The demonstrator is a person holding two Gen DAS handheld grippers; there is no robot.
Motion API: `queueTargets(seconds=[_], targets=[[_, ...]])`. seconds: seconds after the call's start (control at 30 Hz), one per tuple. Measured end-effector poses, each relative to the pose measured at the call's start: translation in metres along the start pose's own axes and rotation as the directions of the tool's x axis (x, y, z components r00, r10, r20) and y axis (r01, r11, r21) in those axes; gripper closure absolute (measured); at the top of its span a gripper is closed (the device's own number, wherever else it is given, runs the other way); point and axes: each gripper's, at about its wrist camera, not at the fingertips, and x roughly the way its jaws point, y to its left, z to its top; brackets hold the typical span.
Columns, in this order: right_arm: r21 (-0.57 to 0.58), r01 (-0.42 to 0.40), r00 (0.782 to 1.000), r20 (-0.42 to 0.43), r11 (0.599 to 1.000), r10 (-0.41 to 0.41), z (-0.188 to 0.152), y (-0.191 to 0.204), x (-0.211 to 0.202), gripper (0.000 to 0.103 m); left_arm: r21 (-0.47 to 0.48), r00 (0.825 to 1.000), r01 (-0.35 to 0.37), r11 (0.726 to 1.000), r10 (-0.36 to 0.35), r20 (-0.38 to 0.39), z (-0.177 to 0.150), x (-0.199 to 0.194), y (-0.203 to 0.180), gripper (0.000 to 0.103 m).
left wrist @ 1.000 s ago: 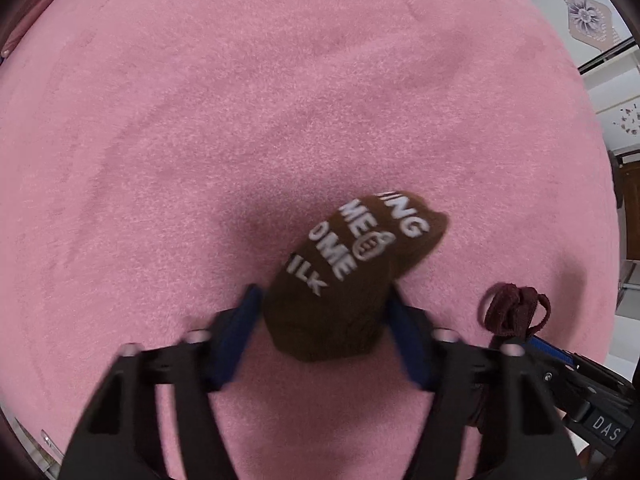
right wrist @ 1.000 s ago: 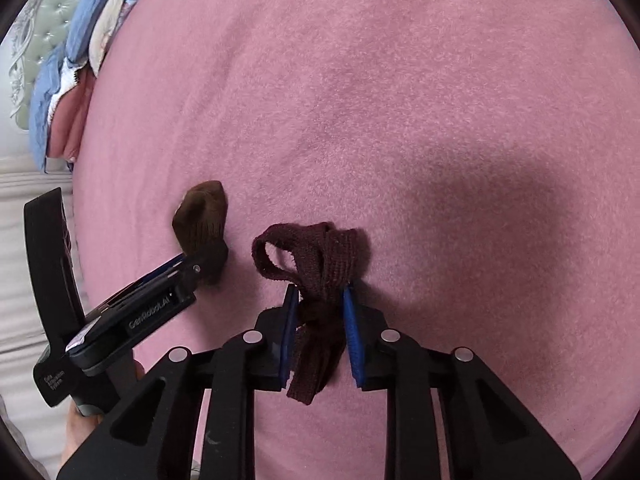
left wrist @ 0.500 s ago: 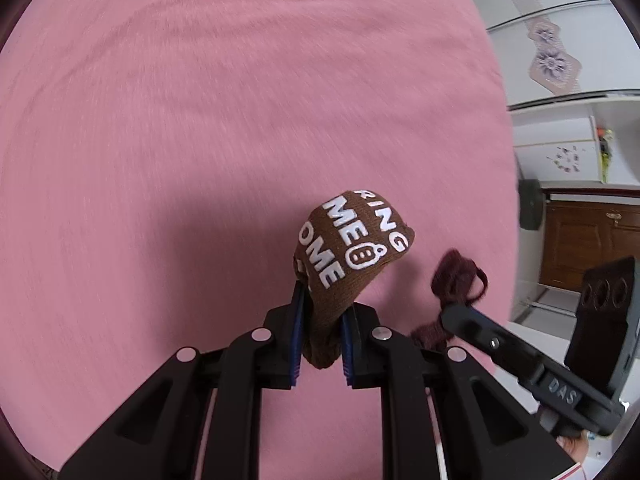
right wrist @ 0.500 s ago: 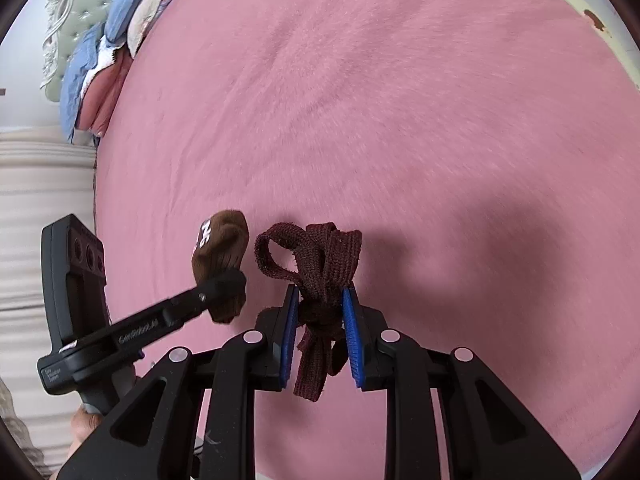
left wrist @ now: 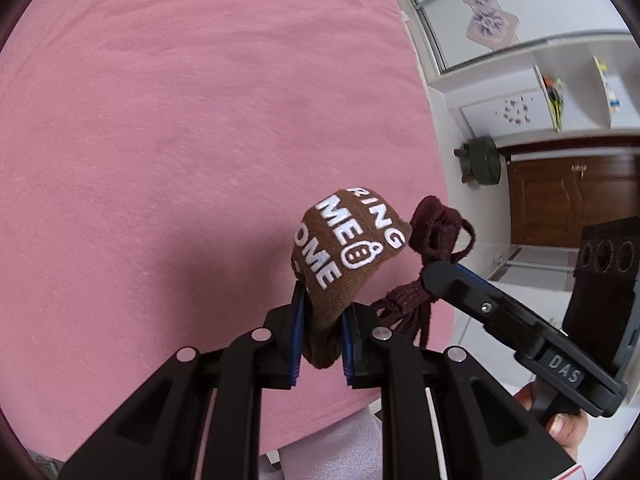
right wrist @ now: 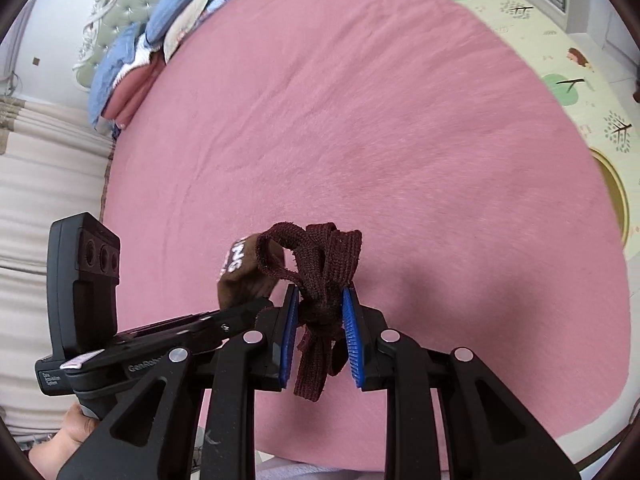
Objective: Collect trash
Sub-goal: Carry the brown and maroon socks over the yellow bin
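Note:
A brown sock (left wrist: pixel 348 248) with white lettering is pinched between the blue pads of my left gripper (left wrist: pixel 322 300), which holds it up above the pink bed cover (left wrist: pixel 180 120). My right gripper (right wrist: pixel 320 304) is shut on a knotted dark maroon cloth strip (right wrist: pixel 320 260), also lifted off the cover. The two grippers hang side by side and close together: the maroon strip (left wrist: pixel 436 232) and the right gripper's body (left wrist: pixel 512 320) show at the right of the left wrist view, and the sock (right wrist: pixel 244 272) peeks out behind the strip in the right wrist view.
The pink bed cover (right wrist: pixel 360 120) spreads under both grippers. Folded bedding and pillows (right wrist: pixel 152 48) lie against a green tufted headboard. A patterned play mat (right wrist: pixel 580 80) covers the floor beyond the bed. A white wardrobe (left wrist: pixel 500 40), a small dark stool (left wrist: pixel 484 160) and a wooden door (left wrist: pixel 568 200) stand past the bed's edge.
My left gripper closed on the brown sock and lifted it off the cover. Both grippers rose with their loads and moved toward the bed's edge, so more of the room shows.

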Motion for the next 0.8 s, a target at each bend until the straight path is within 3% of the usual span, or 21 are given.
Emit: queueTargets(seconds=[0.4, 0.8], targets=[[0.065, -0.007, 0.995, 0.104, 0.998, 0.0, -0.009, -0.101, -0.098, 0.081, 0.15, 0.999, -0.005, 0.989, 0.01, -0.033, -0.029, 0.043, -0.136, 0.087], [0.153, 0.022, 0.986, 0.162, 0.988, -0.047, 0.014, -0.237, -0.172, 0.081, 0.229, 0.996, 0.015, 0.973, 0.007, -0.092, -0.006, 0.131, -0.277, 0.087]])
